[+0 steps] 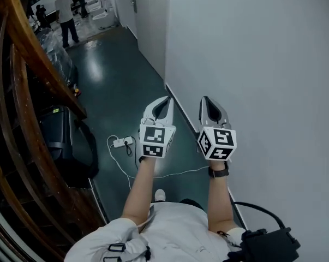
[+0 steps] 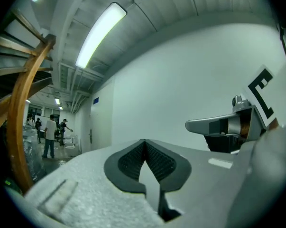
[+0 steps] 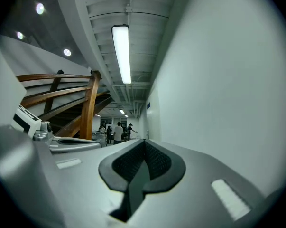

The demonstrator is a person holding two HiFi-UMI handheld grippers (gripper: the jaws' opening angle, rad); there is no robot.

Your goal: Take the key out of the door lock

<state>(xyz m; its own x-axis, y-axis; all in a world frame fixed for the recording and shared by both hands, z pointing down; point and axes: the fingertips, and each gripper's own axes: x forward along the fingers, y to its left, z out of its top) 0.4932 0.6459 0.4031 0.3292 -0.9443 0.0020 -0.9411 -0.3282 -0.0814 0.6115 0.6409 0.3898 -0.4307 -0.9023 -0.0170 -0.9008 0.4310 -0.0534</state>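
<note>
Both grippers are held side by side in a corridor, pointing along it. My left gripper (image 1: 167, 99) is shut with nothing between its pads, and so is my right gripper (image 1: 204, 99), which is close to the white wall (image 1: 262, 64). In the left gripper view the left gripper (image 2: 143, 141) has its jaws touching, and the right gripper's body shows at the right edge. The right gripper (image 3: 143, 142) is likewise closed and empty in its own view. A door (image 1: 132, 4) with a handle stands far down the corridor. No key or lock is visible.
A wooden stair railing (image 1: 28, 81) runs along the left. A black case (image 1: 63, 141) stands under it. A white power strip (image 1: 122, 142) with cable lies on the dark floor. People (image 1: 64, 15) stand at the corridor's far end.
</note>
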